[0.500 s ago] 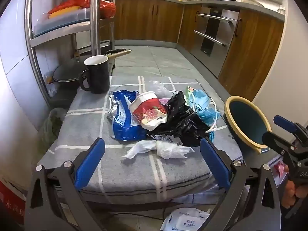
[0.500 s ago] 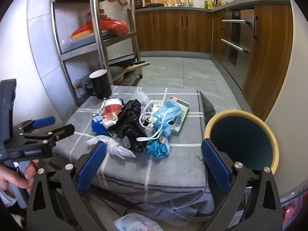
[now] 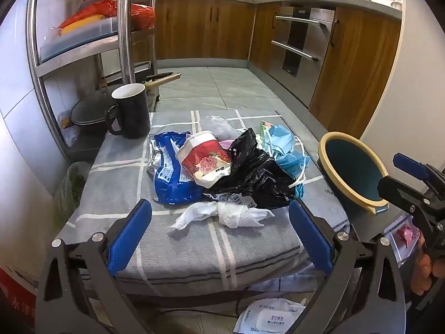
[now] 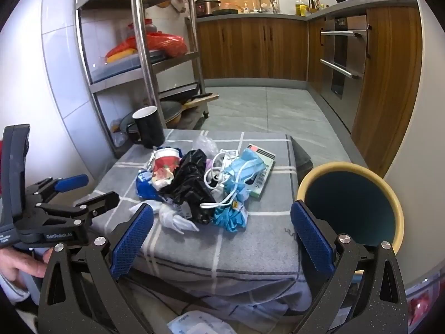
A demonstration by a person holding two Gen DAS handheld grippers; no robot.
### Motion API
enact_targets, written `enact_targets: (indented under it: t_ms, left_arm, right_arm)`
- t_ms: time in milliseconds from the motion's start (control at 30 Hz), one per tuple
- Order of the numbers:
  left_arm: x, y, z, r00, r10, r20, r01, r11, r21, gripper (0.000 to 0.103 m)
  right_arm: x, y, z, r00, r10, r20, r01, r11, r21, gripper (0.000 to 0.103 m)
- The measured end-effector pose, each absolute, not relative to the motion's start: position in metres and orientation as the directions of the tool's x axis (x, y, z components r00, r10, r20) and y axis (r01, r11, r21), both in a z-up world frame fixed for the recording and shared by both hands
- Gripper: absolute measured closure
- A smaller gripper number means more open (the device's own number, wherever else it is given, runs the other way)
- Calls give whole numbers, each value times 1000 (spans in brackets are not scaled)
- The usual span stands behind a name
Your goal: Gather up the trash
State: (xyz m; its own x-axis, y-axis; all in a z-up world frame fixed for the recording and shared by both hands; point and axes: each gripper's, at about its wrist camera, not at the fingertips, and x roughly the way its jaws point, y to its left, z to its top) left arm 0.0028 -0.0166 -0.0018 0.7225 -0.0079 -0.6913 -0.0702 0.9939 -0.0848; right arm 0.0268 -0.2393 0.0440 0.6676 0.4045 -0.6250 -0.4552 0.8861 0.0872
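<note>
Both pairs of tongs stand spread wide and carry nothing. Against the pictures from half a second ago almost nothing differs: the views match, and no piece of trash has shifted. In the left wrist view the left tongs [image 3: 219,233] frame the crumpled white tissue [image 3: 222,214] at lower centre, the nearest piece and not yet touched. In the right wrist view the right tongs [image 4: 222,239] hang over the near edge of the bench [image 4: 250,245], with the trash pile [image 4: 205,183] at mid-frame: black bag, blue packet, face masks, a cord. The bin [image 4: 353,208] sits at right, just beside the bench, and looks empty, though its bottom is dark. So collection appears not to have begun. A black mug [image 3: 130,114] stands upper left.
</note>
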Motion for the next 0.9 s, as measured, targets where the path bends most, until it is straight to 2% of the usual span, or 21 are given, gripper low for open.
enact_targets:
  t_ms: [900]
  left_arm:
    - [4, -17, -8, 710, -7, -704, -66, 995, -77, 6]
  right_arm:
    - [32, -249, 34, 663, 415, -623, -448, 887, 113, 5]
